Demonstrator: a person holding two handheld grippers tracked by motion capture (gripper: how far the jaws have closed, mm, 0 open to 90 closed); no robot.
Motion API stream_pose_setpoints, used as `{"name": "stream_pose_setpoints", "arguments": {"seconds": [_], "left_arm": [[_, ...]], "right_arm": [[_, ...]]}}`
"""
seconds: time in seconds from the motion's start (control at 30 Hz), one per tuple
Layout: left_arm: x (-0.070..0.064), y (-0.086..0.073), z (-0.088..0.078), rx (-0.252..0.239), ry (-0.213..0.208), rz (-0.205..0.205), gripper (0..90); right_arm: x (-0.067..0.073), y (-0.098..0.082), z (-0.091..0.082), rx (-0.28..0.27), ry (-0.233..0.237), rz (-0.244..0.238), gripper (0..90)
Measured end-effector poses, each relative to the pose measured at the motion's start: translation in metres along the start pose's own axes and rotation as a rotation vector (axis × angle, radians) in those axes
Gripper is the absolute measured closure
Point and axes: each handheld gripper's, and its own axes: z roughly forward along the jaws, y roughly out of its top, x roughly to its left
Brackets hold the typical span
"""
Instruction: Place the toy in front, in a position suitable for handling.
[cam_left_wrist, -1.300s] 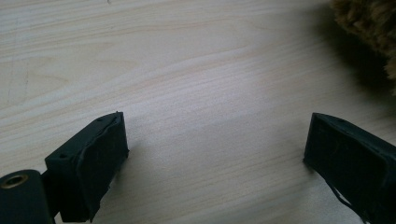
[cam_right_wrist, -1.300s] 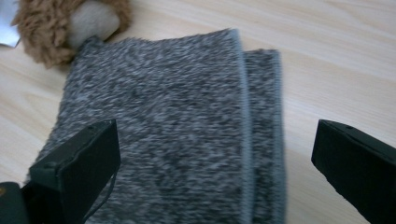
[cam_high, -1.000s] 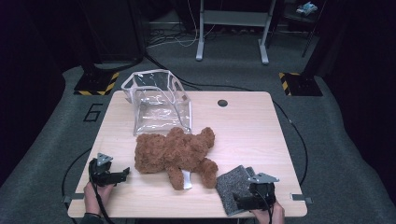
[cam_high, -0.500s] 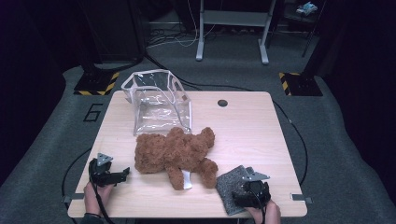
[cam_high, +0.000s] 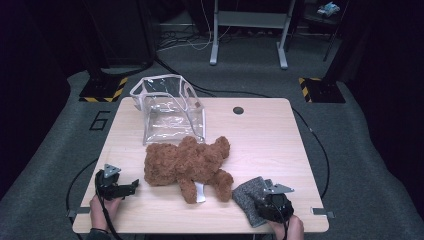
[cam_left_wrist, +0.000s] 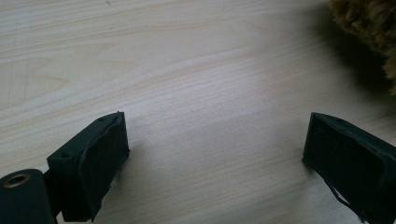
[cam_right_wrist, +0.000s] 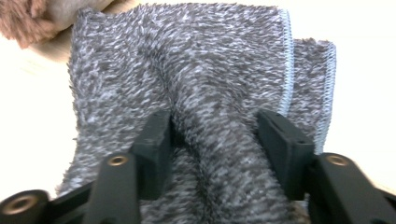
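Note:
A grey fuzzy cloth (cam_high: 244, 196) lies at the table's front right, beside the leg of a brown teddy bear (cam_high: 187, 162) lying in the middle. My right gripper (cam_right_wrist: 212, 135) has just been closing its jaws on the cloth (cam_right_wrist: 205, 60). A raised fold of it is bunched between the pads, which press on both sides. In the high view the right gripper (cam_high: 264, 200) sits over the cloth's near edge. My left gripper (cam_high: 131, 186) rests open on the wood at the front left, its jaws (cam_left_wrist: 215, 154) wide apart with bare table between them and bear fur (cam_left_wrist: 369, 23) beyond.
A clear plastic bag (cam_high: 170, 107) with white trim stands open at the back left of the wooden table (cam_high: 265, 140). A small round hole (cam_high: 238, 110) is near the far edge. A white tag (cam_high: 200, 192) pokes out under the bear.
The right gripper's jaws have narrowed on the grey cloth and pinched up a fold. Both hands have stayed where they were, and the bear and bag have not moved.

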Motion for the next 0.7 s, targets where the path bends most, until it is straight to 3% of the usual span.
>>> {"name": "stream_pose_setpoints", "arguments": {"seconds": [0.37, 0.7], "left_arm": [[-0.0001, 0.0, 0.0, 0.0, 0.0, 0.0, 6.3], [0.0001, 0.0002, -0.0005, 0.006, -0.003, 0.002, 6.6]], "right_arm": [[0.0008, -0.0027, -0.0018, -0.032, 0.006, -0.02, 69.6], [-0.0002, -0.0037, -0.0069, -0.072, 0.002, -0.023, 73.0]]}}
